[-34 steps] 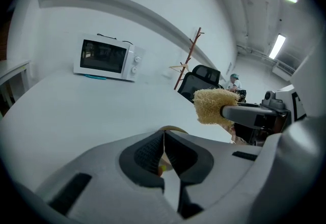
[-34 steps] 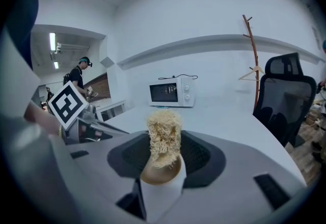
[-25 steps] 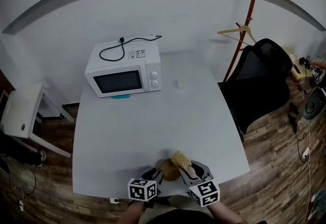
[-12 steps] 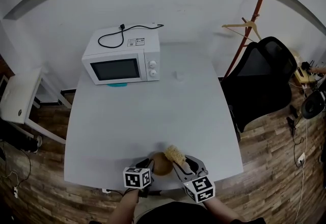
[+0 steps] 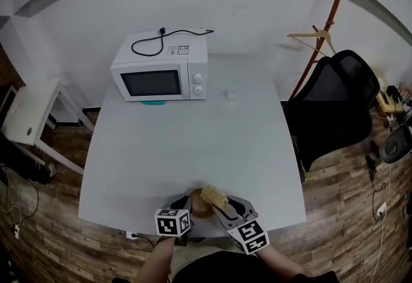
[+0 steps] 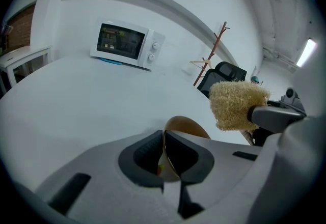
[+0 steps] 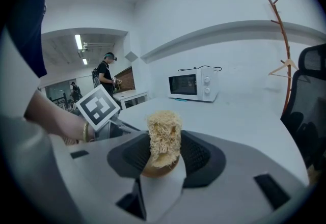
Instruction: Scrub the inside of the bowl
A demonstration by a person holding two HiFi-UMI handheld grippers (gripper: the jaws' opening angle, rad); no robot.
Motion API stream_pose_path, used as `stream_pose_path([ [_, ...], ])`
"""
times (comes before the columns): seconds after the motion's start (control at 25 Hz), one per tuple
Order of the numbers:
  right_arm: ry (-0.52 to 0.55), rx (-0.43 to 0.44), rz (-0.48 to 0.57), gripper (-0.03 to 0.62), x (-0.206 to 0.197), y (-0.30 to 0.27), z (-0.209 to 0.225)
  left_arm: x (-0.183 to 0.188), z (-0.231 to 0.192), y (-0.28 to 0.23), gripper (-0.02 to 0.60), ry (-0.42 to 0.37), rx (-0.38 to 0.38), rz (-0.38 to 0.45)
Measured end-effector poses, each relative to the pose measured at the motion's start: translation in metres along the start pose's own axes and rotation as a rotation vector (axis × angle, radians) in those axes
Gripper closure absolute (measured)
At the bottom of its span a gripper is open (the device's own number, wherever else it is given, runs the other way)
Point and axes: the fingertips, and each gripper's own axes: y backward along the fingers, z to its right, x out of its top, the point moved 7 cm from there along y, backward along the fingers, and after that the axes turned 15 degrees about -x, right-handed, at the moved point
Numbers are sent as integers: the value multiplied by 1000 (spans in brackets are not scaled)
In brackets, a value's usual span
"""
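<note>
Two grippers work at the near edge of the one grey table (image 5: 187, 140), and between them sits the single brown bowl (image 5: 195, 206), close to the person's body. The left gripper (image 5: 185, 202) has just been closing its jaws, and the left gripper view shows them pressed together on the thin rim of the bowl, which runs up between the two dark pads while the rest of the bowl swells out beyond them. The right gripper (image 5: 223, 206) pinches one tan, fibrous scrubber (image 5: 214, 197); in the right gripper view its two pads squeeze the scrubber's sides, the scrubber stands upright between them, and its lower end is at the bowl's top. Whether it touches the inside I cannot tell. From the left gripper view the scrubber hangs just right of and above the bowl. Each gripper carries one marker cube, two in all, both at the bottom of the head view. At the far left of the table stands one white microwave (image 5: 161, 76) with one black cable (image 5: 161, 40) coiled on its top and a teal scrap (image 5: 153, 103) under its front edge. One small white item (image 5: 230, 93) lies right of the microwave. Off the table to the right are one black chair (image 5: 335, 101), one reddish coat stand (image 5: 325, 18) and one hanger (image 5: 309, 37) on it. Two people stand far back in the right gripper view.
</note>
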Motion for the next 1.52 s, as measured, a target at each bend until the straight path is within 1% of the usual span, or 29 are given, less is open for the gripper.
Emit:
stream_pose_path([
  [0.16, 34, 37, -24, 422, -5, -2, -6, 5, 7, 5, 549, -9, 11, 34],
  [0.36, 56, 52, -65, 422, -11, -4, -6, 13, 22, 11, 549, -33, 19, 73],
  [0.8, 73, 34, -113, 422, -20, -9, 0, 23, 49, 20, 549, -88, 19, 116],
  [1.0, 88, 34, -143, 422, -19, -13, -2, 24, 55, 23, 549, -99, 9, 122],
  [1.2, 92, 40, -152, 422, -15, -16, -5, 27, 61, 20, 549, -122, -22, 118],
  [1.4, 98, 69, -144, 422, -9, -19, -9, 35, 62, 18, 548, -132, -44, 129],
  [1.52, 114, 96, -145, 422, -7, -22, -15, 38, 61, 19, 548, -140, -44, 135],
])
